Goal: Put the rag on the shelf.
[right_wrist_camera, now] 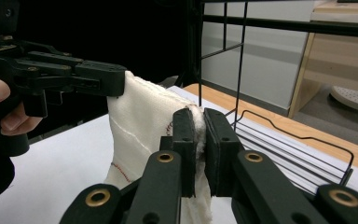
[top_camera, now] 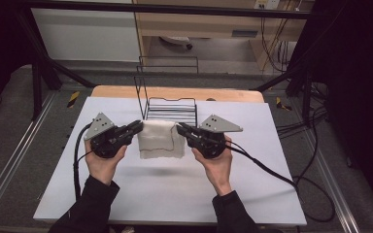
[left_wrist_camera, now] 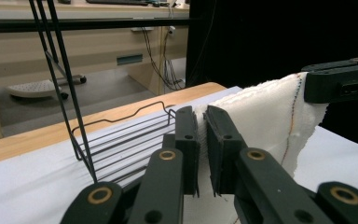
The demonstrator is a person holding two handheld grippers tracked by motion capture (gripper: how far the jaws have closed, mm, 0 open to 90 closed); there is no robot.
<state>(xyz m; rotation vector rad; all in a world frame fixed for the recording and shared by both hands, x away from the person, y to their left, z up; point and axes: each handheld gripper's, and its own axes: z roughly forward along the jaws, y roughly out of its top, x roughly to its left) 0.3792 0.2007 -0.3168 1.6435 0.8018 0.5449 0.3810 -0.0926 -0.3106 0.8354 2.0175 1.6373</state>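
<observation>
So from the high view, the person has the white cloth (top_camera: 161, 140) pinched at its two top corners, left gripper (top_camera: 137, 126) on one side and right gripper (top_camera: 180, 129) on the other. The cloth hangs between them above the white surface (top_camera: 126, 194), casting a shadow on it, just in front of the black wire rack (top_camera: 171, 110).

Left gripper view: the jaws are clamped on a thick bunch of cloth (left_wrist_camera: 261, 116), pads tight against it. The other gripper (left_wrist_camera: 338, 81) holds the far corner and the top edge sags a little between them. The rack (left_wrist_camera: 121, 140) sits just beyond, on the left.

Right gripper view: same story, jaws squeezed on the cloth (right_wrist_camera: 140, 116) with fabric puffing out above the pads. The left gripper (right_wrist_camera: 98, 79) bites only the very edge of its corner.

What I'd worry about: that thin bite on the left corner. If the hands pull apart too hard, the corner could slip free and the whole thing flops down. Also, with the rack so close, the hanging hem could snag on the wire if it swings forward.
</observation>
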